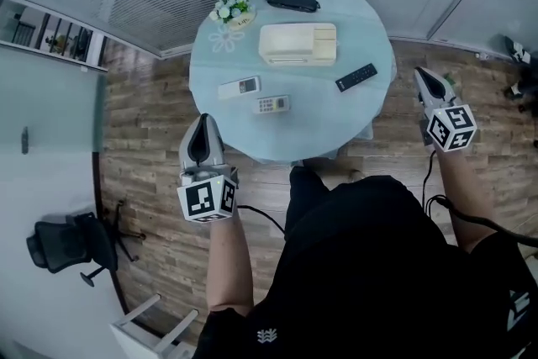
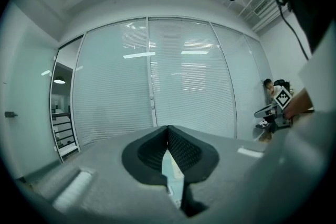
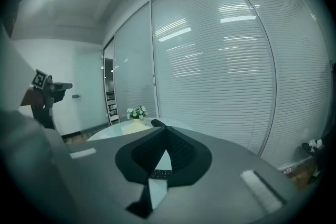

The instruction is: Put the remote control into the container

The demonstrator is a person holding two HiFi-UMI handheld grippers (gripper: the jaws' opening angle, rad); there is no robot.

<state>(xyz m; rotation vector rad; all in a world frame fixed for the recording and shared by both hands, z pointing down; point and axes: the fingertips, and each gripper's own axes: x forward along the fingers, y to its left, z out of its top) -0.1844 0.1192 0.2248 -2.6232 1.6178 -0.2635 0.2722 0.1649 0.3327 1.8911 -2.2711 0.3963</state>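
One cream plastic box (image 1: 298, 44), two white remote controls (image 1: 239, 87) (image 1: 272, 103), one flat black remote control (image 1: 356, 77) laid on round blue table (image 1: 206, 71), left gripper (image 1: 203, 122), right gripper (image 1: 419, 73) held shut, empty, beside table.

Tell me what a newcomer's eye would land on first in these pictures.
The round pale table at the top of the head view draws the eye, with a cream container in its middle and a long white remote, a small white remote and a black remote nearer the person. The left gripper and the right gripper flank the table's near side, both shut and empty.
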